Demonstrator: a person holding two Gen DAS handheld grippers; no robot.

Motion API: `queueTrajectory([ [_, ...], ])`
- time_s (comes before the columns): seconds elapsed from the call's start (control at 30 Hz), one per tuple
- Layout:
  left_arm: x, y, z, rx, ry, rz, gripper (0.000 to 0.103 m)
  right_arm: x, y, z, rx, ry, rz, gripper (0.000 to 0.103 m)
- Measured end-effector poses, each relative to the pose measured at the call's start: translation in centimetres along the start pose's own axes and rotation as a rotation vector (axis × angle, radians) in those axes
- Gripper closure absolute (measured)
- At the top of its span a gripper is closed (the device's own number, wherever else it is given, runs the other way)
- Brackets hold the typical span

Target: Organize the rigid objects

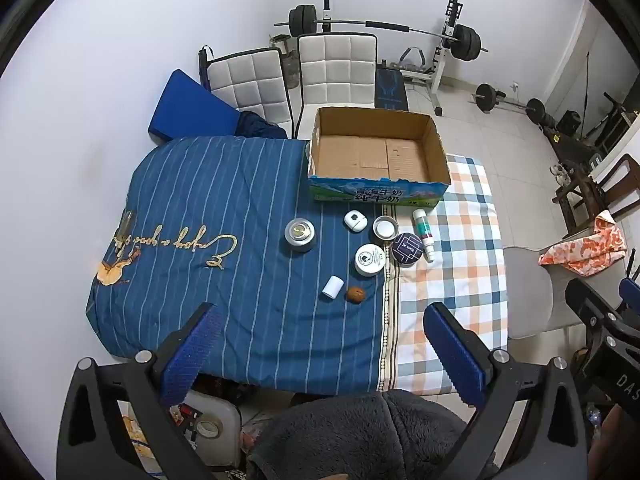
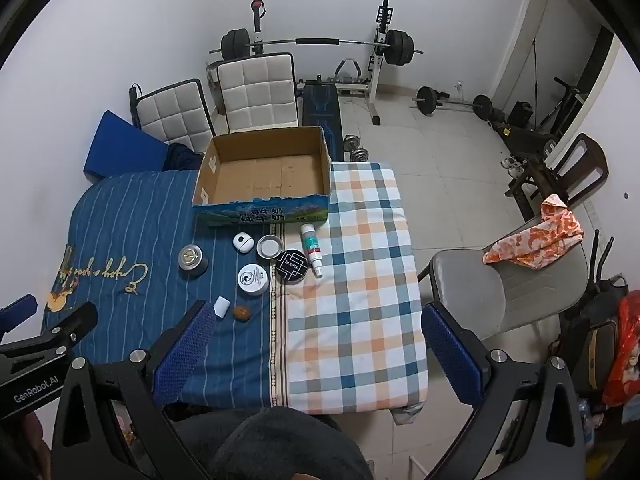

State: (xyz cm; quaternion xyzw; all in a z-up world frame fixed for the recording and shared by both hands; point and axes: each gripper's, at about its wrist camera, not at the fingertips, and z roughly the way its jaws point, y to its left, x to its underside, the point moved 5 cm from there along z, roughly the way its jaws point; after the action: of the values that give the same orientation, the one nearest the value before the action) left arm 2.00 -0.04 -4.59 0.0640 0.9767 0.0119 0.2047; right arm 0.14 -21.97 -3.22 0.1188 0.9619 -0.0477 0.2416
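An empty open cardboard box (image 1: 378, 156) (image 2: 264, 176) stands at the far side of the cloth-covered table. In front of it lie several small items: a grey tin (image 1: 300, 235) (image 2: 193, 258), a white round case (image 1: 355, 221) (image 2: 243, 243), a metal lid (image 1: 385, 227) (image 2: 269, 246), a dark patterned tin (image 1: 407, 249) (image 2: 292, 266), a white jar (image 1: 369, 259) (image 2: 253, 278), a white-green tube (image 1: 424, 233) (image 2: 312, 249), a small white cylinder (image 1: 333, 288) (image 2: 221, 306) and a brown walnut (image 1: 355, 294) (image 2: 241, 313). My left gripper (image 1: 320, 352) and right gripper (image 2: 316, 350) are open and empty, held above the table's near edge.
The table cloth is blue striped (image 1: 224, 248) on the left and checked (image 2: 360, 280) on the right. Two white chairs (image 1: 336, 68) stand behind the box. A grey chair (image 2: 500, 284) with an orange cloth stands right. Gym weights (image 2: 320, 42) line the back wall.
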Motion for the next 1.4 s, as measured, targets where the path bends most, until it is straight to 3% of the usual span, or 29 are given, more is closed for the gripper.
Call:
queueTrajectory([
  [1.4,0.7,0.1,-0.8,0.035,-0.018,-0.004,0.0,1.1,-0.1,-1.0,0.016,-0.022,0.023,0.0],
])
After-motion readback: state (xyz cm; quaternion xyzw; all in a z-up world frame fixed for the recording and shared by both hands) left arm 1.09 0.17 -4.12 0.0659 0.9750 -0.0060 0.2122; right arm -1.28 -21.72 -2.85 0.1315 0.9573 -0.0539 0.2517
